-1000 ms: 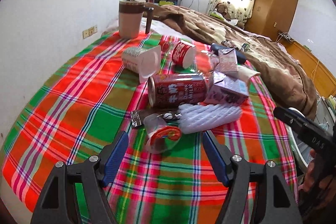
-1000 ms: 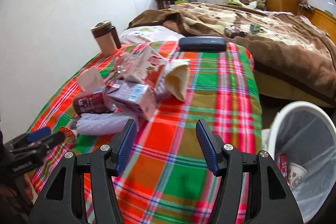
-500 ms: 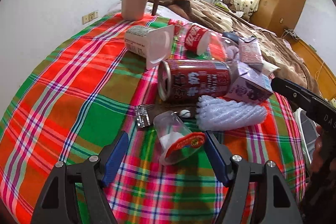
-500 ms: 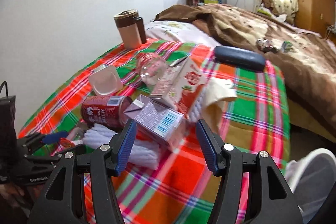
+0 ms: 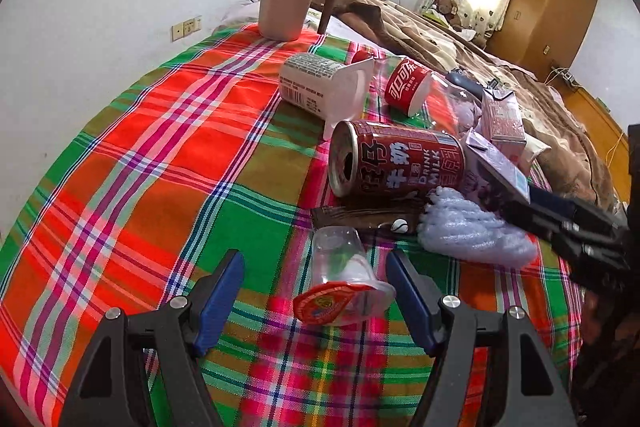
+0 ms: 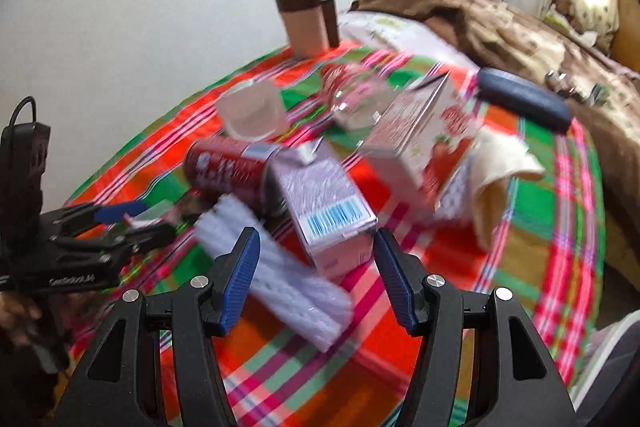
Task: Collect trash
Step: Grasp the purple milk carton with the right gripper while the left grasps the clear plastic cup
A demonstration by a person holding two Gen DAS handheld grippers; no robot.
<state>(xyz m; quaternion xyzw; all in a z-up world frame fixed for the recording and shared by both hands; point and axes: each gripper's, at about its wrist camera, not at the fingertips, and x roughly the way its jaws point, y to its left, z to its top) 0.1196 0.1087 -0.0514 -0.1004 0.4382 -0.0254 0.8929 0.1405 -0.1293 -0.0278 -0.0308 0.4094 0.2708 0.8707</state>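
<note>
A pile of trash lies on the plaid cloth. Closest is a clear plastic cup with a red peel lid, on its side between the fingers of my left gripper, which is open and not pressing it. Behind it lie a red milk can, a white foam net and a white tub. My right gripper is open, its tips on either side of the near end of a purple carton. A strawberry carton leans behind that.
A brown-lidded mug stands at the cloth's far edge near the wall. A dark glasses case lies at the back right. A bed with a brown blanket runs alongside. The rim of a lined bin shows at lower right.
My left gripper has moved forward, so the clear cup now lies between its fingers. My right gripper has swung left from the bin to the pile and rolled; the purple carton is now at its tips.
</note>
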